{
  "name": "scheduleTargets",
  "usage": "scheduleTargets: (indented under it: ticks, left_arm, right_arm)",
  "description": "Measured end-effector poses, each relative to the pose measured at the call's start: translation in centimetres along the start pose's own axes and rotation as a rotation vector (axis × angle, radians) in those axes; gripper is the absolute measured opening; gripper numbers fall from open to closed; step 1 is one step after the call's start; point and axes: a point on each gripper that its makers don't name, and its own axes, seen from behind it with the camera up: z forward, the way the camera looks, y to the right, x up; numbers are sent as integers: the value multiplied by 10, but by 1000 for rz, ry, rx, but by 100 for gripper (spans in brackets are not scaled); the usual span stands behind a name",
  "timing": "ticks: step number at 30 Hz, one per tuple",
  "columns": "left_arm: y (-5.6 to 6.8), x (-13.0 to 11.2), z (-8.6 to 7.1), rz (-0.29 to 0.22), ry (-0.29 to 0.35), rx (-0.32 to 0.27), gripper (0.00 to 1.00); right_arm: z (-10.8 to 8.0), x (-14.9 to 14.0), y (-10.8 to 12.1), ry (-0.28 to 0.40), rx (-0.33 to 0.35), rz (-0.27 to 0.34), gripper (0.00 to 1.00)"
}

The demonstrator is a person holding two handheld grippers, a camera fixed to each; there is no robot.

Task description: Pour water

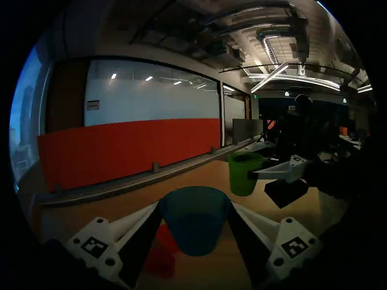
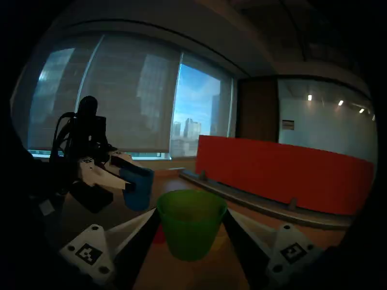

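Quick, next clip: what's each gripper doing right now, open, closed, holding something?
Left gripper: closed on the blue cup, held upright.
Right gripper: closed on the green cup, held upright.

No legible text; wall sign (image 1: pixel 93 105) too small.

Mounted on left gripper (image 1: pixel 195 208) and right gripper (image 2: pixel 191 212), close over the table (image 1: pixel 203 174). Facing each other, sharing the red partition (image 1: pixel 130 150).

Before the orange-red partition (image 1: pixel 130 145) lies a tan wooden table (image 1: pixel 126 205), and the left gripper (image 1: pixel 196 209) and right gripper (image 2: pixel 191 215), both white with black-and-white square markers, frame a blue cup (image 1: pixel 196 227) and a green cup (image 2: pixel 191 232).
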Motion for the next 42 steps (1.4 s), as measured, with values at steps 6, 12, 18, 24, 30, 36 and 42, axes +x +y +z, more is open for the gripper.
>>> scheduleTargets:
  ticks: [6,12,18,24,30,36,42]
  left_arm:
    - [-2,0,1,18,-1,5,89]
    - [-4,3,3,34,7,13,89]
    - [-8,11,5,74,14,25,89]
    - [-7,23,10,160,19,37,89]
    - [-5,35,15,249,26,55,89]
    - [-4,46,19,334,27,68,89]
    - [-1,58,23,401,36,73,89]
  right_arm:
    - [0,-2,0,-2,6,3,92]
    - [1,-3,-4,-5,24,5,92]
    - [4,-7,-11,-15,50,9,91]
    - [9,-14,-21,-24,79,15,91]
    - [13,-20,-31,-32,106,24,91]
    - [14,-27,-36,-40,119,33,91]
    - [16,-33,-40,-44,134,43,91]
